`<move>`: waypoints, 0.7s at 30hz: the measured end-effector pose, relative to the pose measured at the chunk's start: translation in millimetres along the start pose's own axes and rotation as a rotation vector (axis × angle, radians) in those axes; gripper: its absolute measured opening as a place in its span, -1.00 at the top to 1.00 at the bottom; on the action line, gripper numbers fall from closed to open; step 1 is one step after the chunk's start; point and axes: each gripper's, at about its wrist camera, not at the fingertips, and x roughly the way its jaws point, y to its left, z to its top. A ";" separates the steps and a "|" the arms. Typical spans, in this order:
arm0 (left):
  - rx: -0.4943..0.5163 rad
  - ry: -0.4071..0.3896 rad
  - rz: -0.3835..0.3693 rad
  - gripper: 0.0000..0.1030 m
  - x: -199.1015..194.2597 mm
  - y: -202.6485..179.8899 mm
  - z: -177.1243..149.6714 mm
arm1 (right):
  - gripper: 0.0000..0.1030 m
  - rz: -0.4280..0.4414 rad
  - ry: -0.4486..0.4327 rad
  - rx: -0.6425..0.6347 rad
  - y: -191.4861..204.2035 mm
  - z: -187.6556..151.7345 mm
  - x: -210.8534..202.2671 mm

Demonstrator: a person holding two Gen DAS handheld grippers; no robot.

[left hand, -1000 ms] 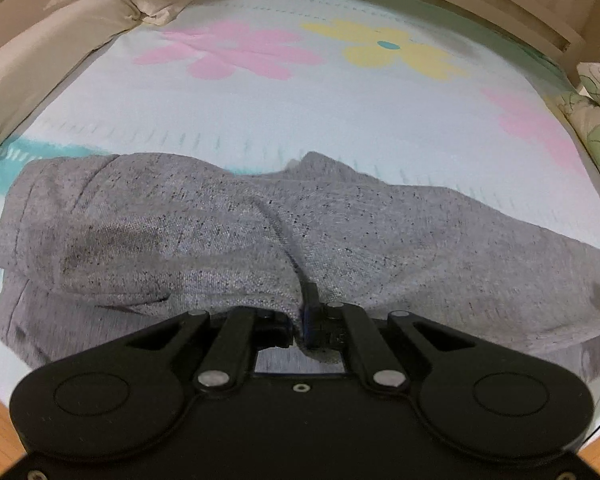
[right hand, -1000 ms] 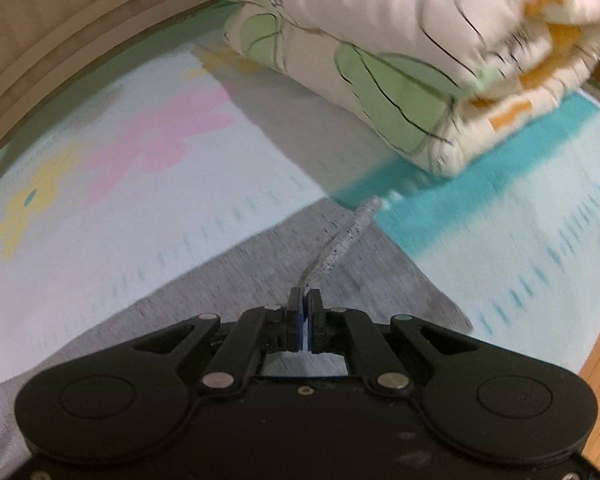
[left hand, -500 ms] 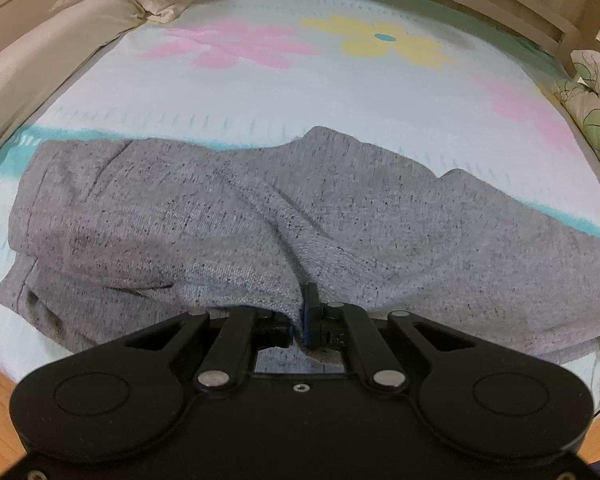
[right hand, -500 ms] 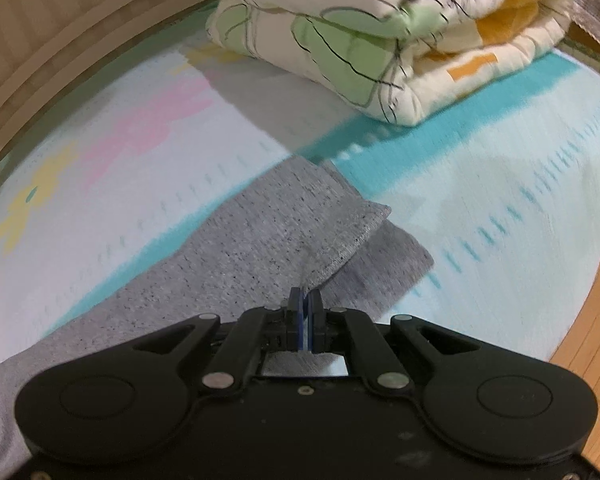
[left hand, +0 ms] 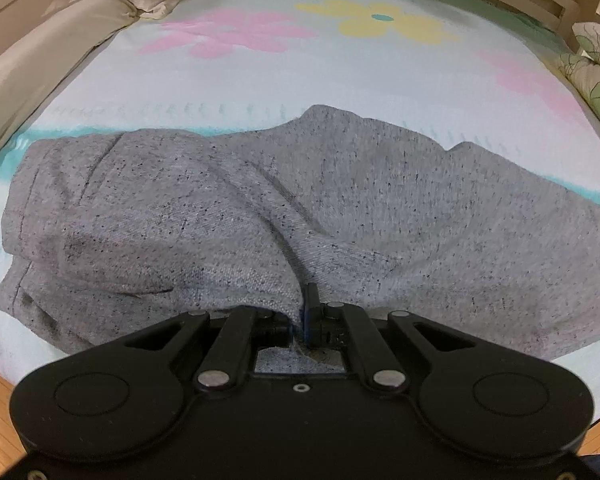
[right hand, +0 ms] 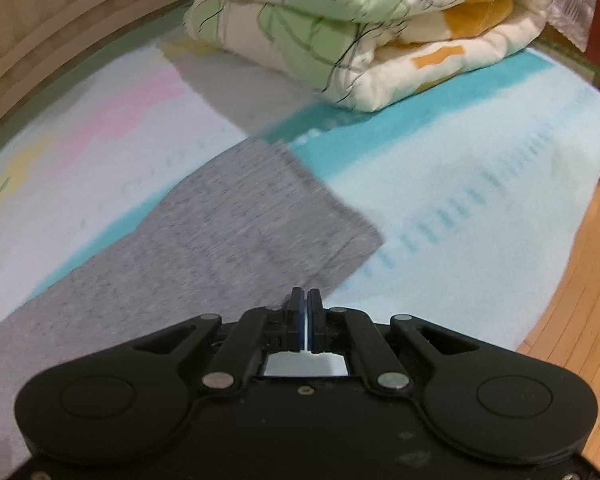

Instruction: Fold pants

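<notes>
Left gripper (left hand: 302, 314): jaws pressed together on a bunched ridge of the grey pants (left hand: 260, 216); the cloth rises in a fold to the pads and also shows in the small window behind them.
Right gripper (right hand: 304, 320): jaws together with only a hairline slit between the blue pads; no cloth can be seen pinched between them. Its tips sit above the near edge of the trouser leg (right hand: 220, 240); whether they touch the cloth cannot be told.
Pants: lying on the bed sheet (left hand: 260, 76), spread sideways across the left view, one end doubled over at the left with layers stacked, the other part running off to the right. In the right view a flat grey leg ends in a straight hem near the teal stripe (right hand: 380, 136).
Bed sheet: pale blue, with pink flowers (left hand: 228, 34), a yellow flower (left hand: 380, 20) and a teal band.
Folded quilt (right hand: 360, 28): white with green and orange patches, on the bed beyond the hem, apart from the pants.
Pillow (left hand: 40, 60): beige, along the far left edge of the bed, clear of the pants.
Floor (right hand: 572, 280): wooden boards beside the bed.
</notes>
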 end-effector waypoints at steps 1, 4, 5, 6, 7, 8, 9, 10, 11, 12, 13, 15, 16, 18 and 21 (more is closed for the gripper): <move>0.001 0.004 0.001 0.89 1.8 -1.0 -0.3 | 0.93 0.020 0.001 0.015 -3.5 2.2 0.1; -0.002 0.017 0.004 0.89 5.4 -2.5 -0.8 | 0.66 0.081 -0.048 0.095 -16.0 12.9 -4.0; -0.005 0.020 0.004 0.89 6.1 -2.8 -0.5 | 0.50 0.110 -0.067 0.126 -20.0 17.5 -4.8; -0.007 0.022 0.004 0.89 7.3 -4.0 0.1 | 0.44 0.134 -0.075 0.161 -25.0 22.2 -4.4; -0.008 0.024 0.005 0.89 8.2 -4.5 1.0 | 0.38 0.142 -0.067 0.185 -27.6 25.7 -2.6; -0.010 0.026 0.005 0.89 9.1 -4.8 1.3 | 0.38 0.141 -0.052 0.204 -30.3 28.9 -0.1; -0.013 0.030 0.006 0.89 10.8 -5.1 2.0 | 0.37 0.139 -0.040 0.214 -32.5 30.8 2.8; -0.014 0.034 0.006 0.89 12.9 -4.0 2.1 | 0.37 0.138 -0.032 0.217 -33.6 32.1 5.4; -0.014 0.038 0.007 0.89 14.4 -5.0 2.2 | 0.37 0.135 -0.021 0.215 -34.5 33.2 8.9; -0.013 0.042 0.008 0.89 16.2 -5.1 2.7 | 0.37 0.130 -0.009 0.214 -35.0 33.9 12.6; -0.011 0.043 0.009 0.89 17.7 -4.9 2.6 | 0.36 0.128 -0.001 0.219 -36.2 34.2 16.2; -0.010 0.044 0.008 0.89 18.5 -5.6 2.8 | 0.36 0.130 0.023 0.257 -39.9 33.9 23.8; -0.013 0.045 0.006 0.89 18.8 -5.1 3.5 | 0.36 0.135 0.029 0.277 -41.2 33.3 26.2; -0.024 0.049 -0.001 0.89 19.8 -3.2 4.8 | 0.36 0.145 0.042 0.308 -43.1 32.9 32.5; -0.036 0.052 -0.008 0.89 20.5 -1.4 5.5 | 0.36 0.143 0.035 0.316 -40.6 34.6 35.6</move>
